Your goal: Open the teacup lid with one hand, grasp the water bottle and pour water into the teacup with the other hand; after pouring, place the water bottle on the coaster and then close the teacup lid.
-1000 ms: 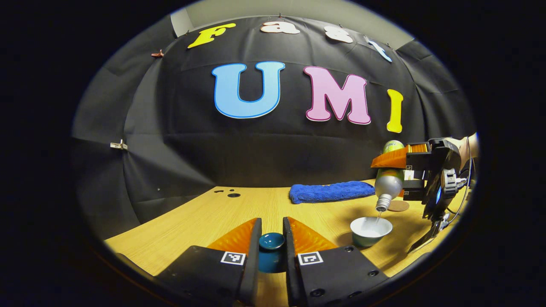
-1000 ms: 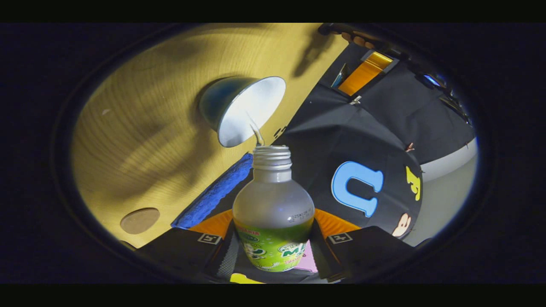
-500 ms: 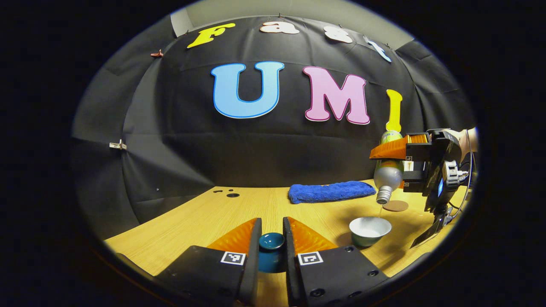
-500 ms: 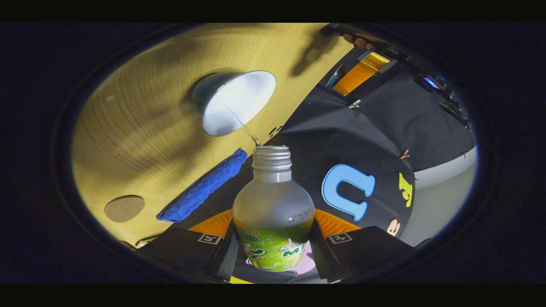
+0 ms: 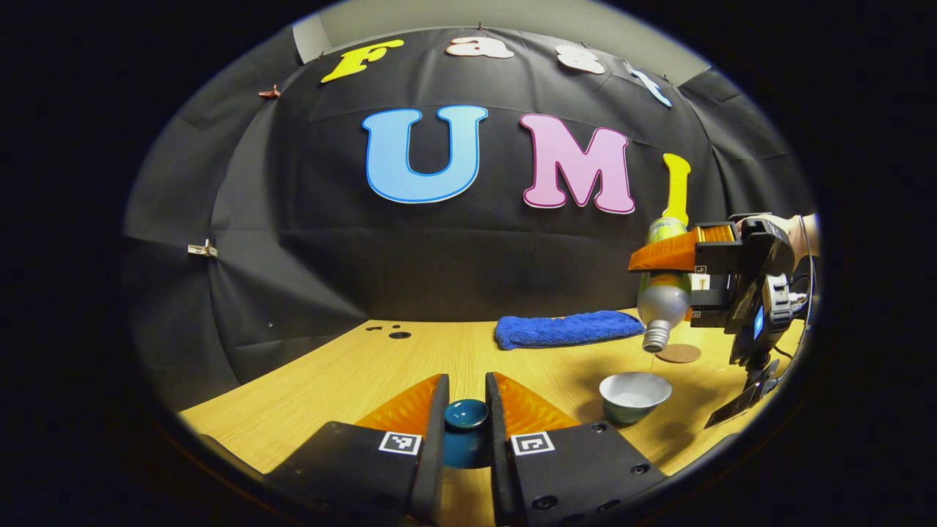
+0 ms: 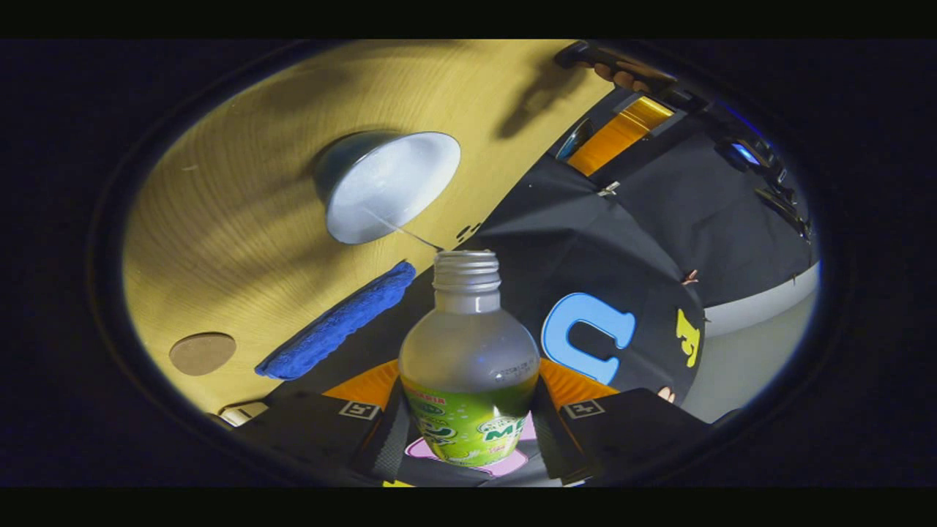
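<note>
Pouring out its last thin thread of water, the water bottle (image 5: 662, 293) is hanging neck-down over the teacup (image 5: 635, 395), its long axis tipped steeply, with the open mouth just above and slightly behind the cup's rim. The right gripper (image 6: 468, 410) is clamping the bottle around its green-labelled lower body, both orange fingers pressing on it, and a hand is showing behind that gripper at the table's right edge. The cup is standing upright and uncovered on the wooden table (image 5: 351, 380), its pale inside catching the stream. The relation that matters for the coming move is this: the round brown coaster (image 5: 678, 353) is lying on the table just beyond the cup, nearly under the bottle, so I judge the bottle will only need to be swung back upright and set down a little farther back, with no long carry. A folded blue towel (image 5: 567, 328) is lying behind the cup, toward the wall. Nearer to me and well apart from the cup, the left gripper (image 5: 467, 424) is gripping the dark blue teacup lid (image 5: 466, 414) by its knob, fingers closed on it, low over the table, waiting to go back onto the cup.
</note>
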`<state>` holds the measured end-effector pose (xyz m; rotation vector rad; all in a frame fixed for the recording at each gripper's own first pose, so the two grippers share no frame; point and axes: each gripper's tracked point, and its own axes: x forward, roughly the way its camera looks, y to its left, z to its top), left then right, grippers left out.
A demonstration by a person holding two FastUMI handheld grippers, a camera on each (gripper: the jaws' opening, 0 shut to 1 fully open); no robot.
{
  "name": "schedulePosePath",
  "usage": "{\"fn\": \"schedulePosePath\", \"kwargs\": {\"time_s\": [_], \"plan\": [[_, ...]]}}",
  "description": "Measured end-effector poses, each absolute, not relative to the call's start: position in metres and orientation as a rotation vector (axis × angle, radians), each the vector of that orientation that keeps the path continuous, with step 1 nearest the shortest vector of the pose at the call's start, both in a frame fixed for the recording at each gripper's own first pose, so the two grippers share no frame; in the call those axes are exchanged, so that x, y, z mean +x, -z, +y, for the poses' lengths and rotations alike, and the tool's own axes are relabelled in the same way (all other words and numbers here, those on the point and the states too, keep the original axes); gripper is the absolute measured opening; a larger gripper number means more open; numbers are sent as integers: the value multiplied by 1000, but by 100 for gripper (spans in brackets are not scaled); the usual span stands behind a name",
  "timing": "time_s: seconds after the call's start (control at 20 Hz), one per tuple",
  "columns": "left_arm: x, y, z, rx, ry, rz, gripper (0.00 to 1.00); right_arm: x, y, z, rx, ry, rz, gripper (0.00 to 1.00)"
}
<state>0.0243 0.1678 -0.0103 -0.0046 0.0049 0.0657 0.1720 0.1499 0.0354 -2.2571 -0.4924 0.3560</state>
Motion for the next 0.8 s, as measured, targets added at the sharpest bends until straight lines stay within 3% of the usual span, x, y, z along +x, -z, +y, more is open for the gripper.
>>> {"fn": "schedulePosePath", "kwargs": {"time_s": [0.35, 0.8], "plan": [[23, 10, 167, -5, -61, 6, 30, 172, -32, 150, -2284, -354, -492, 72], [23, 9, 168, -4, -64, 7, 30, 169, -24, 149, -2255, -363, -490, 75]]}}
